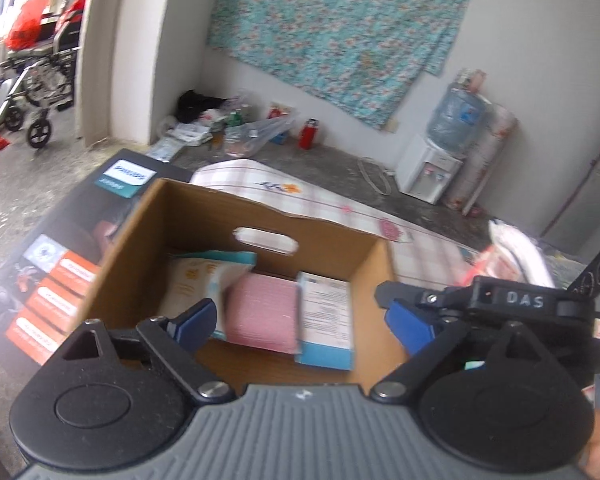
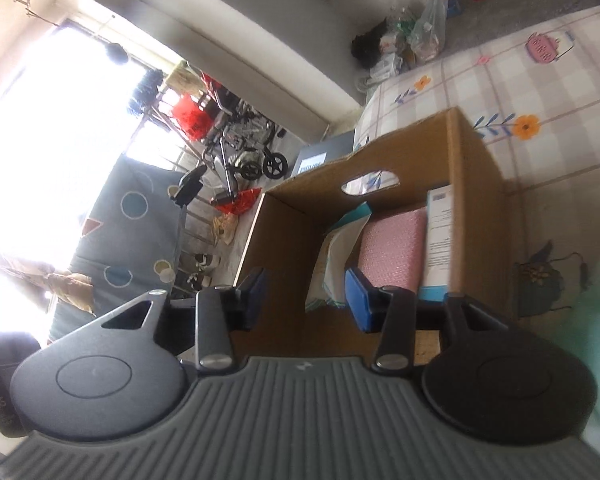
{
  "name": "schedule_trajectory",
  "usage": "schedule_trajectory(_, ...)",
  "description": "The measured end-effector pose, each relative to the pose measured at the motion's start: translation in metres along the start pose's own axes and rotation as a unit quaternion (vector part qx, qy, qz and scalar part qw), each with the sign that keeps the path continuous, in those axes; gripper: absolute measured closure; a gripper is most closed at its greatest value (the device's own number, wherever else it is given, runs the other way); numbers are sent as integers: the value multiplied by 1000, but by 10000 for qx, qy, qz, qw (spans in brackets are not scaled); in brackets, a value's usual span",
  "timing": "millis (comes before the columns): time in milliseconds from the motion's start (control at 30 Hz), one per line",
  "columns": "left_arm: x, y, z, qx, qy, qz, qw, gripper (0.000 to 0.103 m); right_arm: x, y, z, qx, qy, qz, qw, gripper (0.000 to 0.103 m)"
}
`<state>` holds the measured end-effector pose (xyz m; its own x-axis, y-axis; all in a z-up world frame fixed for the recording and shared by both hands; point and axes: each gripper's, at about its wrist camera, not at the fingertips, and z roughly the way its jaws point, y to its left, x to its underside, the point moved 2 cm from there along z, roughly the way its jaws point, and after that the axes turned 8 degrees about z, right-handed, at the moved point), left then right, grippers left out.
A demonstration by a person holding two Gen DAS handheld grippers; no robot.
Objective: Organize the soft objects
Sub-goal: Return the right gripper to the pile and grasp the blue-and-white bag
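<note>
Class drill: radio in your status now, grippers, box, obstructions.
Left gripper open, empty. Right gripper open, empty. Cardboard box holds pink bubble wrap, two packets. Nothing blocking.

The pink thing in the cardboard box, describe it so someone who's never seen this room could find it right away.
Find the open cardboard box with a hand-hole cut in its wall, sitting on the checked, flower-printed sheet. Three things lie inside in a row. The pink bubble-textured packet is the middle one, between a white pouch with teal edging and a white-and-blue printed carton; it alone is pink and unprinted.
</note>
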<state>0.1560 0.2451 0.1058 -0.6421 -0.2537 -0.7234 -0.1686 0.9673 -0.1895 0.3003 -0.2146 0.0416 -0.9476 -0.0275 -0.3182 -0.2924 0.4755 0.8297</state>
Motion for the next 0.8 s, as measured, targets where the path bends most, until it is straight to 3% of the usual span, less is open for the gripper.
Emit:
schedule_trajectory(133,17,-39,-1,460,-35,124,9989,5,8,-23,-69,143,-675,-48,9976,53)
schedule_trajectory(333,36,-101,9,908,197,522,9943,3,26,-74,-142,410,-1326,181,9902,49)
schedule_trajectory(600,56,-174,22,1504,384,722,9852,0,37,-129,-193,597,-1639,427,9837,47)
schedule_trajectory(800,60,-216,38,1732,528,1153,9767,0,30,-153,-224,838,-1789,393,9795,45)
